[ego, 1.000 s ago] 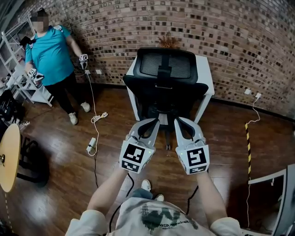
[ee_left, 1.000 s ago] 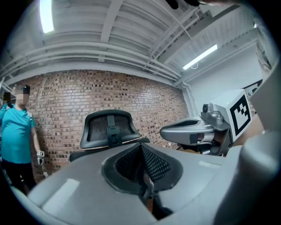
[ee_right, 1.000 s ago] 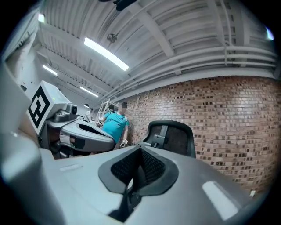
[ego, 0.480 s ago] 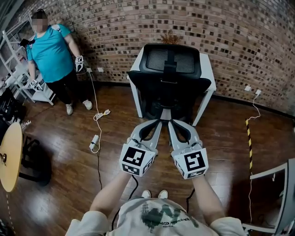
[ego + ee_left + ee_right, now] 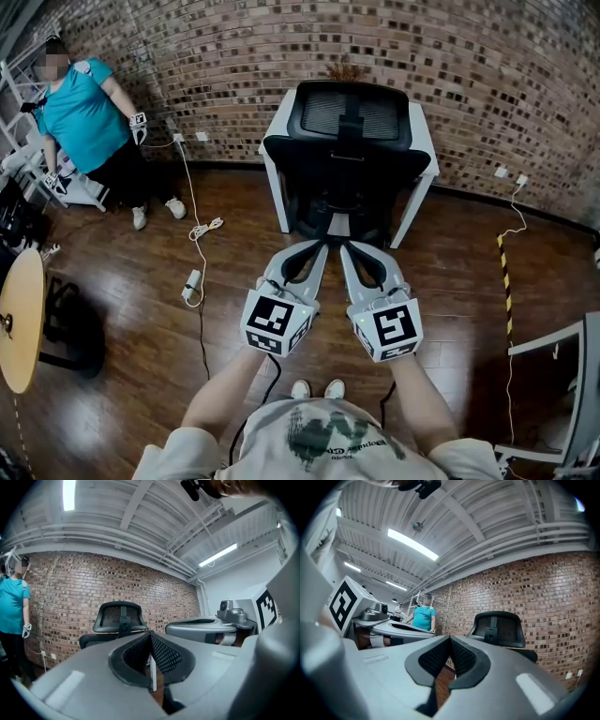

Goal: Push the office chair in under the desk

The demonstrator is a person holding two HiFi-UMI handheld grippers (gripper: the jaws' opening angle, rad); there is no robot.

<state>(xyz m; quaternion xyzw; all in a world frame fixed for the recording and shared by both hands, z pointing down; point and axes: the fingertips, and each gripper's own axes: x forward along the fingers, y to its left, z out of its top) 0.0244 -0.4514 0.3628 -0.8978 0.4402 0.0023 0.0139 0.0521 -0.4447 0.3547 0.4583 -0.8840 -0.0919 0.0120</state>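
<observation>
Currently logged: office chair [image 5: 349,159], black, mesh back toward me, seat tucked beneath the white desk [image 5: 420,141] at the brick wall [image 5: 234,56]. I hold the left hand-held gripper [image 5: 322,247] and right hand-held gripper [image 5: 346,247] side by side, both clenched and empty, short of the chair. Off left: white cable [image 5: 195,272] on the wooden floor [image 5: 122,281], person in teal shirt [image 5: 80,112]

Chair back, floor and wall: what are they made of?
Chair back: looks like black mesh in a plastic frame, since you can partly see through it. Floor: probably dark wood planks with a glossy finish, showing board lines and shine. Wall: rough brick with pale mortar lines.
</observation>
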